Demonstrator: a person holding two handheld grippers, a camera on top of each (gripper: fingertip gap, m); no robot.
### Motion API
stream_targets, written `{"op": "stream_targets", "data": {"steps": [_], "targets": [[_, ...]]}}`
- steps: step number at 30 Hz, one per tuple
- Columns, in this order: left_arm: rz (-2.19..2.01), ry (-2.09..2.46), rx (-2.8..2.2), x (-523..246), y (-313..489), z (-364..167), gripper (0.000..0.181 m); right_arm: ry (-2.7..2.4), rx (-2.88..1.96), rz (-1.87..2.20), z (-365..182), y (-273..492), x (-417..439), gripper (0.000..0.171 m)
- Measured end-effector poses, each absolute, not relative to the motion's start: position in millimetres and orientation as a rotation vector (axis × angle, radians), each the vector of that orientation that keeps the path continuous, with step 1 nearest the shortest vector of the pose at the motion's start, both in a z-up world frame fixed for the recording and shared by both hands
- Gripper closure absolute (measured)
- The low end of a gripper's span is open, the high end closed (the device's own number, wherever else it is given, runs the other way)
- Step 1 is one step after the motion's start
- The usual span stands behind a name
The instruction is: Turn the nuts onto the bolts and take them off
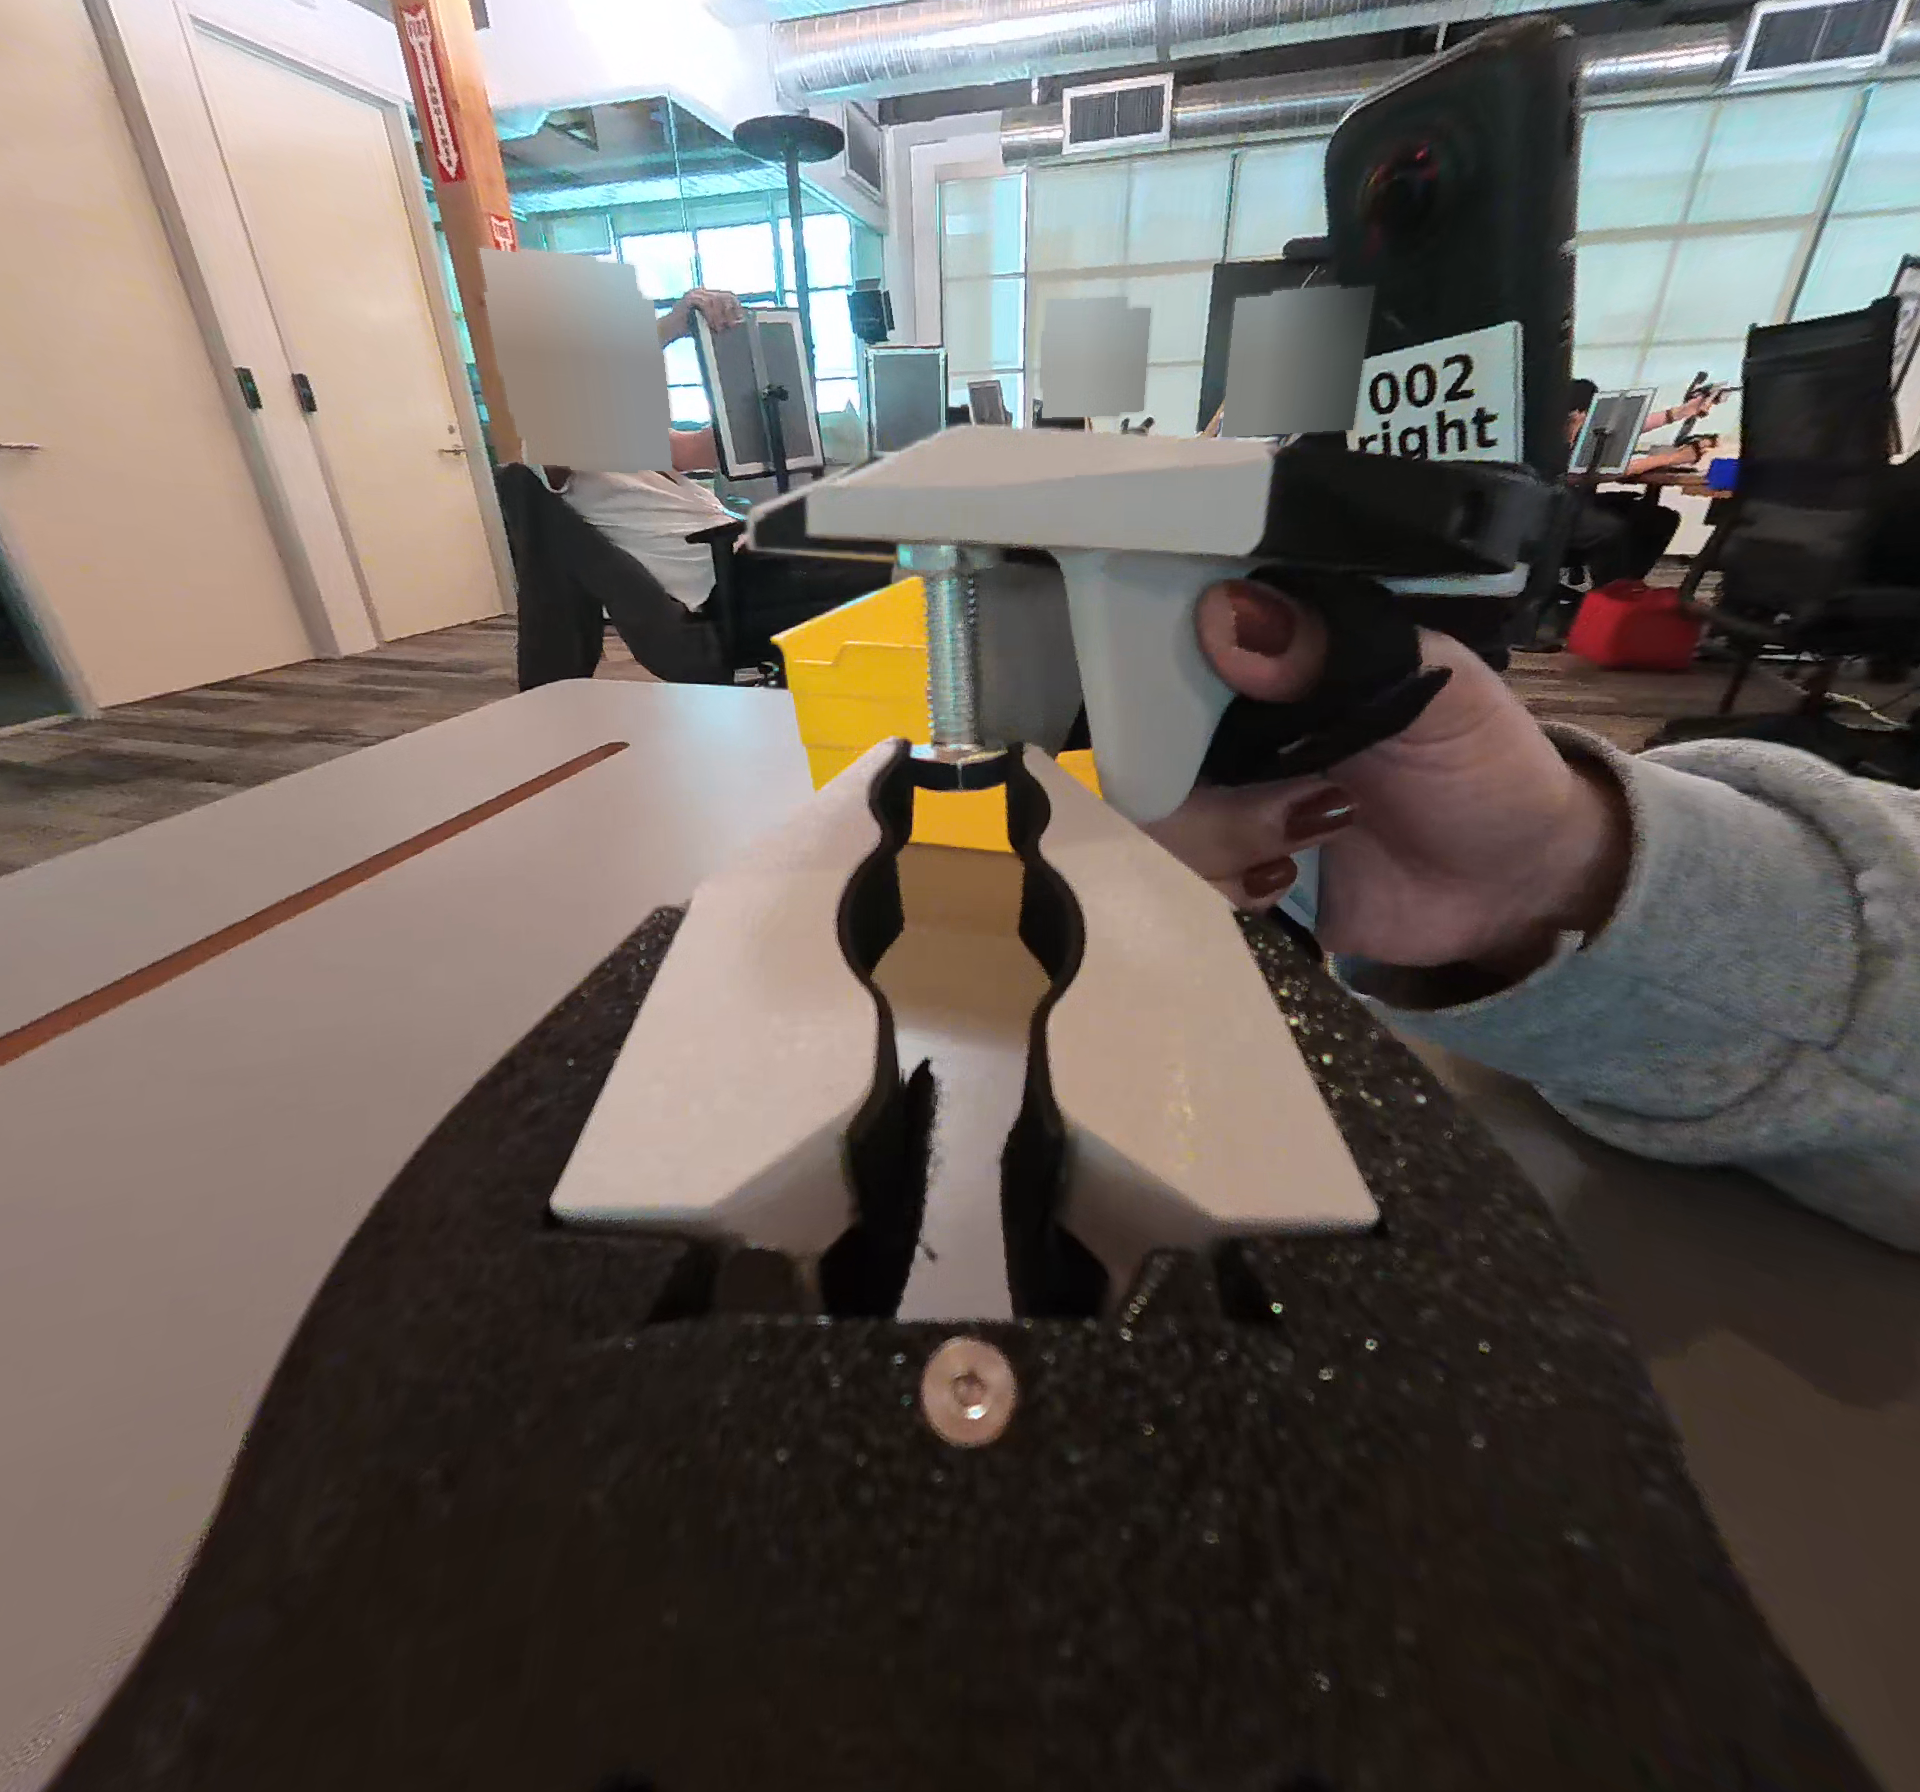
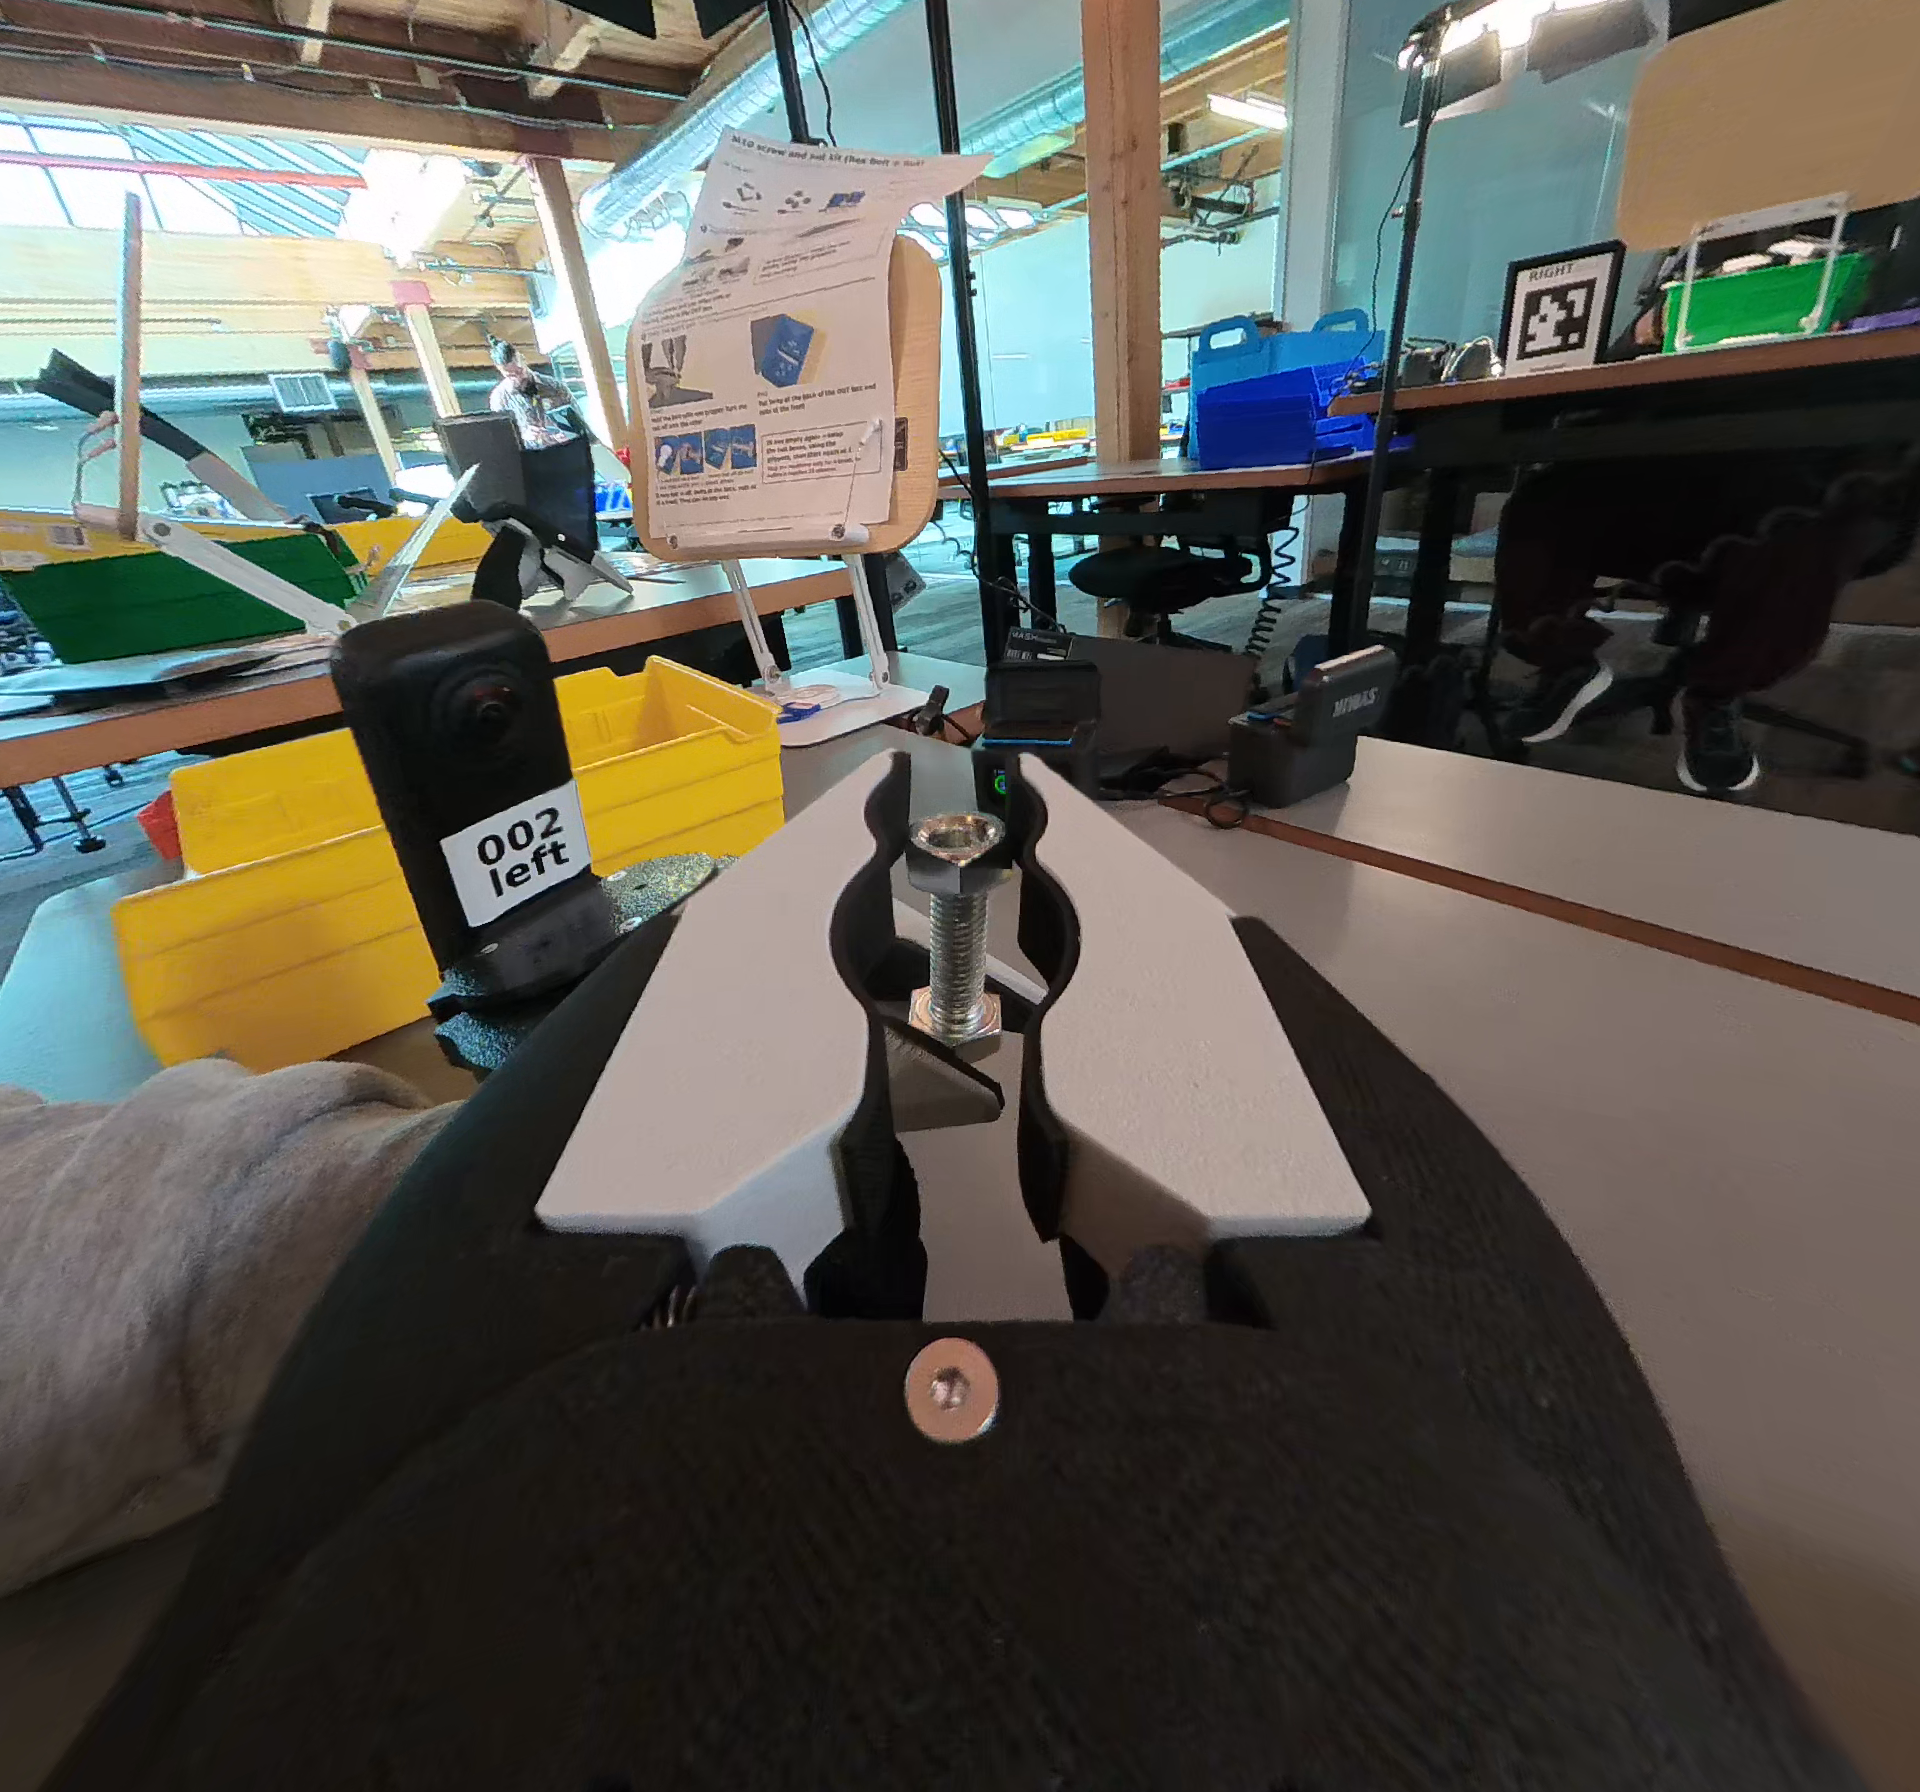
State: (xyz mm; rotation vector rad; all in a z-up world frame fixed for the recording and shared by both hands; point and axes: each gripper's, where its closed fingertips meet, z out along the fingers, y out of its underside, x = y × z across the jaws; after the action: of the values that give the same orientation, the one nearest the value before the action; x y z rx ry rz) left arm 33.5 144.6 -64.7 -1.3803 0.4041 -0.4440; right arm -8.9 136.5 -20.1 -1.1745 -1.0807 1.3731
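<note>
A silver bolt (image 1: 951, 651) stands upright between my two grippers above the grey table (image 1: 312, 1015). My left gripper (image 1: 958, 760) is shut on the bolt's hex head (image 1: 956, 774) at the bottom. My right gripper (image 1: 894, 537), held by a hand (image 1: 1403, 807), comes in from the right above and grips the bolt's top end. In the right wrist view my right gripper (image 2: 958, 786) is shut on a hex nut (image 2: 954, 849) at the tip of the bolt's thread (image 2: 951, 953). The bolt head (image 2: 954, 1015) sits in the left gripper's fingertips (image 2: 935, 1088) below.
Stacked yellow bins (image 2: 665, 734) stand just behind the grippers, also in the left wrist view (image 1: 862, 693). An instruction sheet on a stand (image 2: 779, 371) and black boxes with cables (image 2: 1039, 703) sit at the table's far side. People sit at desks farther back. There is about 5 cm between the tips of the two grippers.
</note>
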Motion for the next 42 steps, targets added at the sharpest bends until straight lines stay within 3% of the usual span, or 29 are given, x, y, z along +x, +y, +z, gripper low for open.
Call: {"op": "stream_targets", "data": {"steps": [4,7,11,27,32,38,42], "targets": [[-0.462,0.416,-1.377,34.2,144.0,-65.0,0.166,-1.099,-1.161,1.371,-20.6,135.4,-8.6,0.154],[-0.476,0.416,-1.375,32.2,143.4,-64.5,0.166,-1.127,-1.116,1.37,-17.8,130.2,-7.5,0.126],[-0.514,0.436,-1.383,31.4,142.8,-67.1,0.166,-1.201,-1.099,1.434,-19.1,118.5,-8.1,0.108],[-0.396,0.408,-1.418,23.1,148.7,-69.3,0.166,-1.228,-1.131,1.422,-26.7,115.7,-14.9,0.093],[-0.318,0.225,-1.421,-20.0,151.3,-66.7,0.167,-1.239,-1.143,1.426,-30.7,113.2,-18.1,0.091],[-0.337,0.453,-1.425,29.4,149.3,-71.5,0.166,-1.222,-1.123,1.493,-26.4,106.3,-18.8,0.081],[-0.288,0.186,-1.448,-15.4,155.9,-70.8,0.167,-1.238,-1.136,1.5,-28.9,107.2,-18.6,0.08]]}}
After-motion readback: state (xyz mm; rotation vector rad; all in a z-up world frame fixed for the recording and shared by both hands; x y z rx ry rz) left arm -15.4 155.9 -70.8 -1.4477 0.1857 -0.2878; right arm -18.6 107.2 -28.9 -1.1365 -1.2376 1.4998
